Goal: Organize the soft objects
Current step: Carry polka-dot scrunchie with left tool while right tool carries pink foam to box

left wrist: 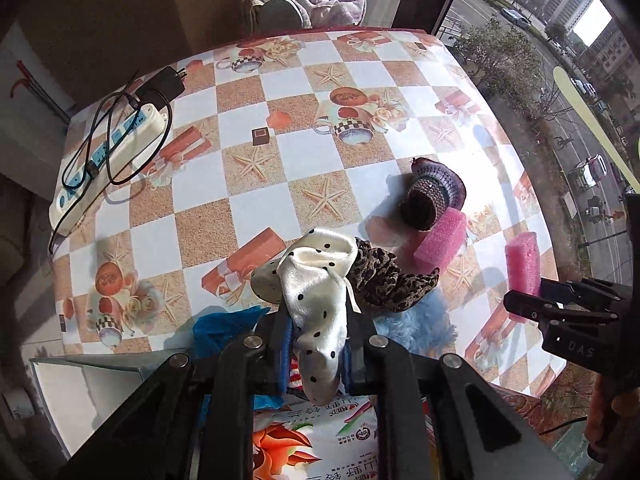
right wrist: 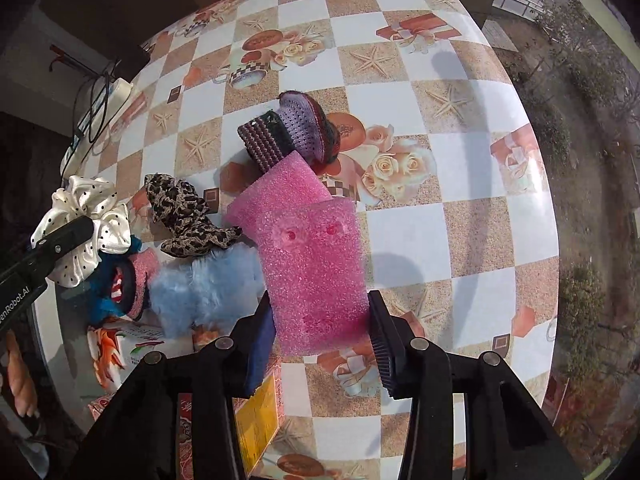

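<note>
Sunlight glares across the glossy checkered starfish-print tablecloth, with a large window at two o'clock overlooking a street and a beige wall at eleven.

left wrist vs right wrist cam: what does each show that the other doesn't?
Left wrist only: the lavender towel beyond the table, and the street with cars. Right wrist only: the yellow box by its own fingers. Both: left gripper shut on the polka-dot scrunchie, right gripper shut on a pink foam block, leopard scrunchie, knitted piece, power strip.
</note>
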